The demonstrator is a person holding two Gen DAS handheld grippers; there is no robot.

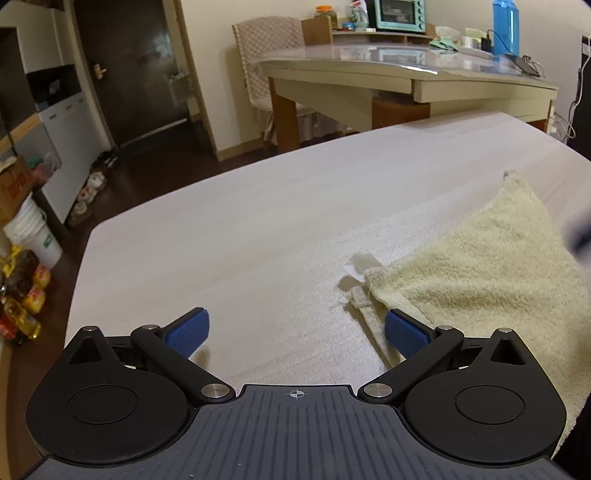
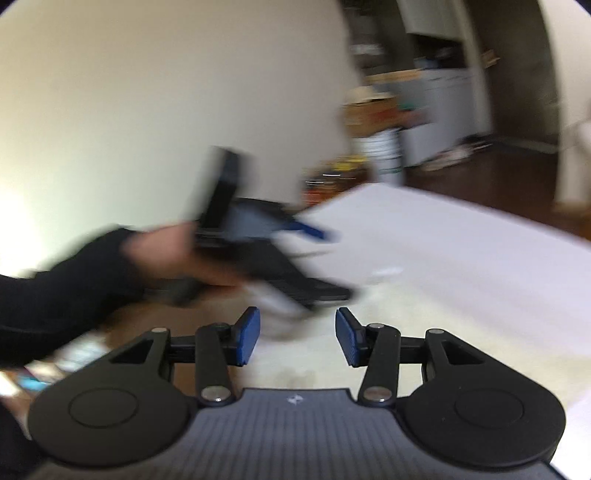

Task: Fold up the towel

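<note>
Left gripper: jaws spread wide, nothing between the blue pads; it hovers low over the table, and its right pad sits just at the towel's near-left edge.
Right gripper: jaws parted about halfway, nothing gripped; it hangs above the towel, and its view is heavily motion-blurred.
Towel: pale yellow terry, lying on the right part of the table, with one corner pointing away and a frayed corner toward the table's middle; a white tag and a woven loop stick out at that frayed corner.
Table: white, with a fine woven texture; the towel covers only its right side.
Hand: seen from the right wrist, it grips the left gripper's handle, with a dark sleeve behind it.
Background: a dining table with a blue bottle and a small teal oven, well beyond the work table.
</note>
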